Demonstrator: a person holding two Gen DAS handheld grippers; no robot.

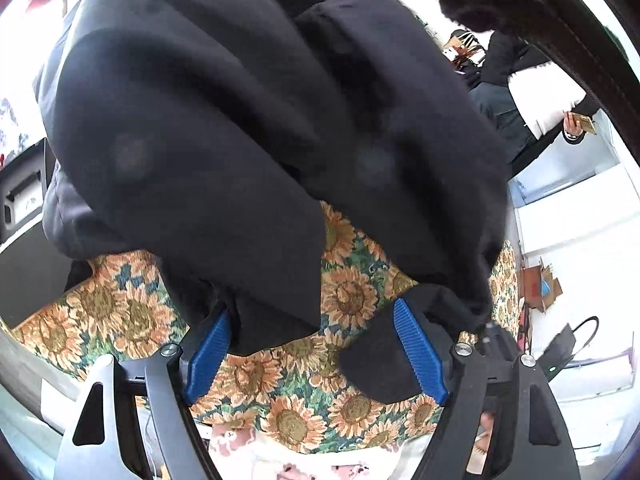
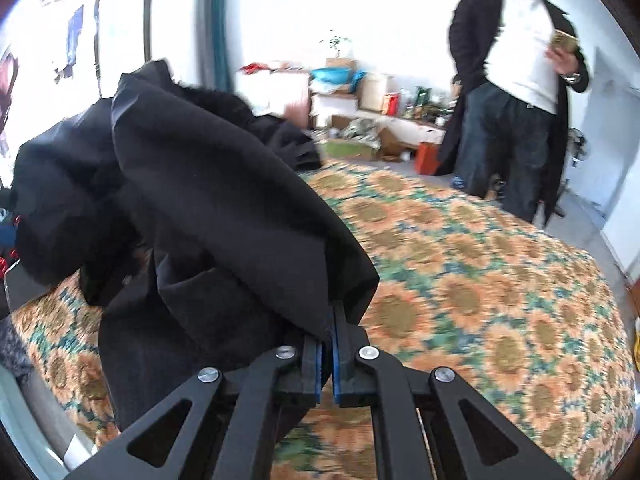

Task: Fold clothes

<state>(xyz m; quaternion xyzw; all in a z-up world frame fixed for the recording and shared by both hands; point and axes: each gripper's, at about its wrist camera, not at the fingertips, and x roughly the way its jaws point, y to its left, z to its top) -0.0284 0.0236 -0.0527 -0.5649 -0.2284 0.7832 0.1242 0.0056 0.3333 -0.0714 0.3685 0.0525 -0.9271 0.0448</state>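
Here the black garment [image 2: 208,208] hangs in a bunched heap over the sunflower-print bedspread [image 2: 460,280], lifted at one edge by the right gripper [image 2: 330,344]. That gripper's blue pads [image 2: 337,356] are pressed together on a fold of the dark cloth — the fabric runs down between them and drapes away to the left in the right wrist view, its lower part trailing onto the bedspread.

The left gripper [image 1: 316,348] stands wide apart, its two ribbed blue pads [image 1: 418,350] well separated. Cloth hangs over both fingers: a flap lies against the outside of the right-hand pad, and the left-hand pad is half buried under a fold — but nothing is pinched, and the sunflower pattern shows plainly in the gap between the pads. Above it the garment fills most of the left wrist view as broad, rounded folds.

Beyond the bed a person [image 2: 520,92] in a white top and long dark coat stands on the floor, holding a phone [image 2: 564,42] in one hand. Along the far wall sit stacked boxes [image 2: 376,96] and a blue basin [image 2: 334,76], all somewhat blurred.
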